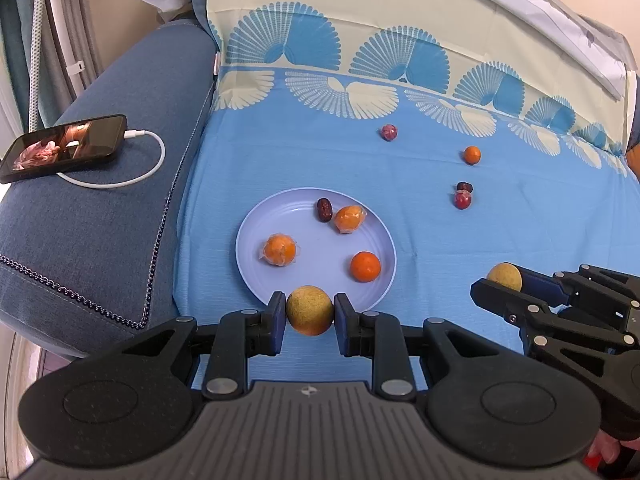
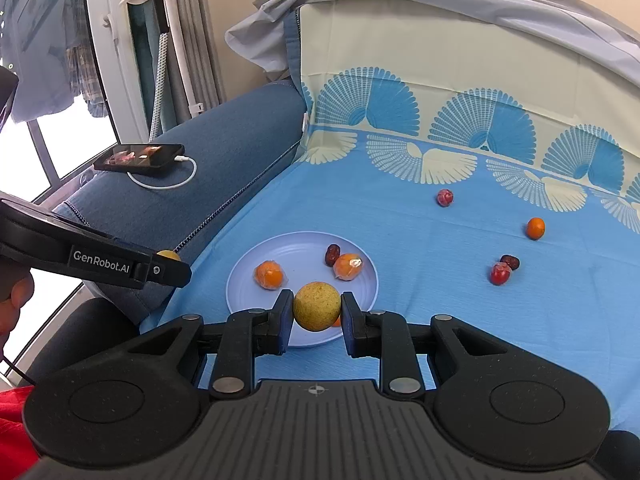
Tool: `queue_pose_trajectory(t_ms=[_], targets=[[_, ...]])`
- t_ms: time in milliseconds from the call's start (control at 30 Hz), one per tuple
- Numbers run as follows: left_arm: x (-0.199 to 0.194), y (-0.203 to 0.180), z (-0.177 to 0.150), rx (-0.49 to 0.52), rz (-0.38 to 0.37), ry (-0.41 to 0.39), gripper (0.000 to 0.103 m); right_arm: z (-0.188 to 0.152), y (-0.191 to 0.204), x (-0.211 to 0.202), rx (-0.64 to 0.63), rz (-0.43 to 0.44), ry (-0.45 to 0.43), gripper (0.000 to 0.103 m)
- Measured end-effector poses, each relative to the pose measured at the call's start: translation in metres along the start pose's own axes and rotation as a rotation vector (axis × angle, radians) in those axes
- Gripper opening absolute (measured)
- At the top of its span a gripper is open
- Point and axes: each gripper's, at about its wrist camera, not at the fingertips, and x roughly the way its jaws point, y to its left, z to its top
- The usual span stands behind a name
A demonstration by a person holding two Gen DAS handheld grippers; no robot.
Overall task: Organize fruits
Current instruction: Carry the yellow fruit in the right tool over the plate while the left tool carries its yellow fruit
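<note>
While both tools hover near the plate (image 1: 256, 236), each clamps a yellow-green fruit: left gripper (image 1: 310, 316) on one (image 1: 310, 310) at the plate's near rim; right gripper (image 2: 316, 312) on another (image 2: 317, 306); oranges (image 1: 365, 266) and a date (image 1: 324, 209) sit plated; others lie scattered on the blue cloth (image 1: 520, 232).

Glossy plate (image 1: 256, 236), matt cloth (image 1: 500, 232)

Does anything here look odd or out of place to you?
Mostly the stray fruit. Four pieces still lie loose on the blue cloth beyond the plate: a small orange, two red fruits and a dark date. A charging phone sits on the sofa arm. Nothing looks spilled or damaged.
</note>
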Motion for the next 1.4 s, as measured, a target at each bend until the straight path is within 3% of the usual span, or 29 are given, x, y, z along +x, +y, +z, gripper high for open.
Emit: queue_pose_trajectory(t_ms=[900,1400], targets=[[0.018,0.009,0.003,-0.027,0.008,0.029,0.028,0.000,-0.003,0.014,0.010,-0.001,0.028,0.026],[0.057,0.020,0.022,-0.053,0.016,0.062,0.028,0.006,0.001,0.049,-0.023,0.004,0.059,0.027]])
